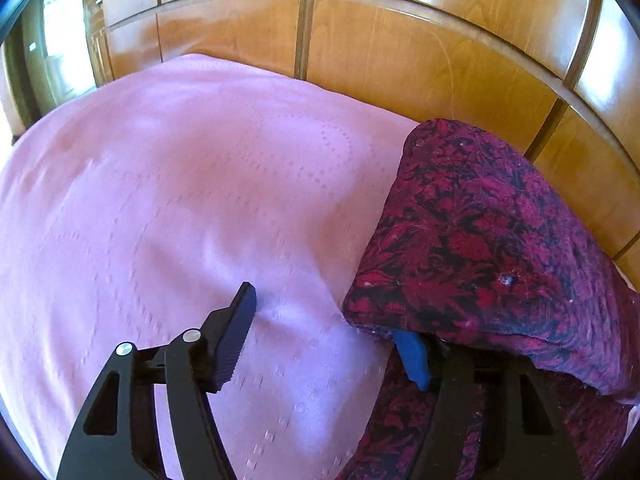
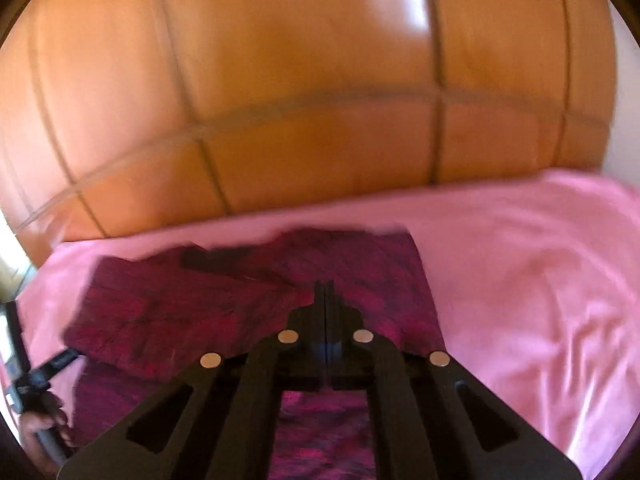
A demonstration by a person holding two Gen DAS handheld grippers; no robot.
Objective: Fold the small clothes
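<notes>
Glossy honey-coloured wooden wardrobe panels [image 1: 420, 60] fill the upper part of both views, and below them stretches a pale pink bedspread with a woven dotted pattern [image 1: 168, 200].

In the left wrist view, a dark red and black leaf-patterned garment [image 1: 500, 248] is heaped at the right of the frame, one fold draped over the right-hand finger of the left gripper [image 1: 332, 340]. That finger's blue pad [image 1: 414, 356] shows just under the cloth's edge. The other black ribbed finger stands free over bare pink bedspread at lower centre, well apart from the cloth, so the jaws are parted with nothing pinched between them.

In the blurred right wrist view, the same garment [image 2: 192, 312] lies spread across the centre and lower left of the frame on the bedspread [image 2: 520, 280]. The right gripper [image 2: 324, 292] rises from the bottom centre with its two fingers pressed flat together. Their tips sit at a raised ridge of the cloth, but the blur hides whether any fabric is caught between them. At the lower left edge, a person's hand [image 2: 44, 432] holds the left gripper's handle.
</notes>
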